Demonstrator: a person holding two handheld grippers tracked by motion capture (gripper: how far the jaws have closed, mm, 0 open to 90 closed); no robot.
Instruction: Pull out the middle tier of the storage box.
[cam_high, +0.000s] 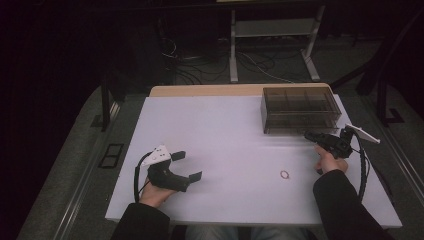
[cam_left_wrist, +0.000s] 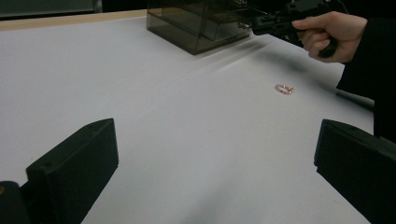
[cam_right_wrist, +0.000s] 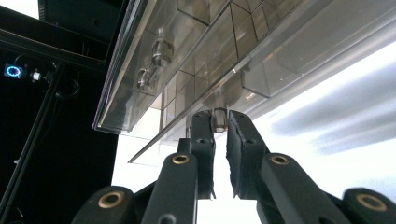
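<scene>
A smoky clear drawer box (cam_high: 300, 109) stands at the table's far right. My right gripper (cam_high: 308, 135) reaches its front face, held sideways by a hand. In the right gripper view its jaws (cam_right_wrist: 219, 122) are shut on a small clear drawer knob (cam_right_wrist: 219, 115) of the lowest drawer (cam_right_wrist: 261, 70). My left gripper (cam_high: 189, 166) rests low at the near left, open, with nothing between its wide-apart fingers (cam_left_wrist: 77, 163). A small pink ring (cam_high: 285, 174) lies on the white tabletop, seen also as the ring (cam_left_wrist: 284, 88) beyond the left gripper.
The white table (cam_high: 225, 135) has a wooden far edge. Two more clear knobs (cam_right_wrist: 159, 51) show on the upper drawers. Behind the table stand a white frame (cam_high: 272, 30) and floor cables (cam_high: 200, 65). The right gripper's cable (cam_high: 362, 170) loops beside the sleeve.
</scene>
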